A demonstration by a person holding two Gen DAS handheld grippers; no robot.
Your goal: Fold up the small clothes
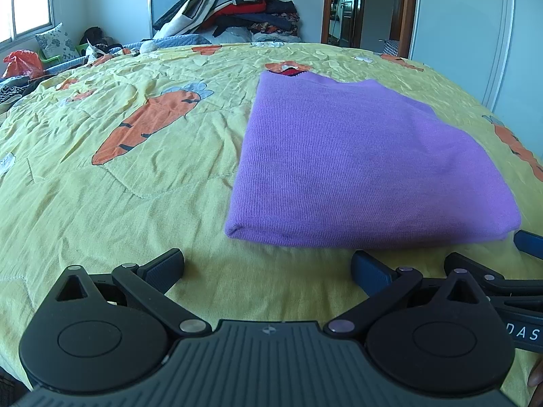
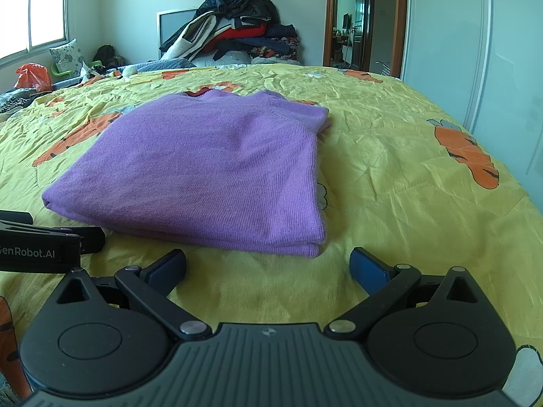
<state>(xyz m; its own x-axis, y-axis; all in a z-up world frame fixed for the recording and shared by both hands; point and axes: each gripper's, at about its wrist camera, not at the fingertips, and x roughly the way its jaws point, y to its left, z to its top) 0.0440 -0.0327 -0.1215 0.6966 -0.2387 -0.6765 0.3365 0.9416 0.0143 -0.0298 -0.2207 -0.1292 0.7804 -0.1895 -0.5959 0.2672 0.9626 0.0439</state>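
A purple knit sweater (image 1: 356, 159) lies folded in a thick rectangle on the yellow carrot-print bedspread (image 1: 118, 203); it also shows in the right wrist view (image 2: 210, 169). A bit of red shows at its far edge. My left gripper (image 1: 268, 271) is open and empty, just in front of the sweater's near left corner. My right gripper (image 2: 268, 269) is open and empty, just in front of the sweater's near right corner. Each gripper shows at the edge of the other's view, the right one (image 1: 502, 274) and the left one (image 2: 51, 237).
A tall pile of clothes (image 2: 237, 30) lies at the head of the bed against the wall. A red bag (image 2: 34, 76) and cushions sit at the far left under the window. A white wardrobe (image 2: 475, 51) and an open door (image 2: 353, 20) are on the right.
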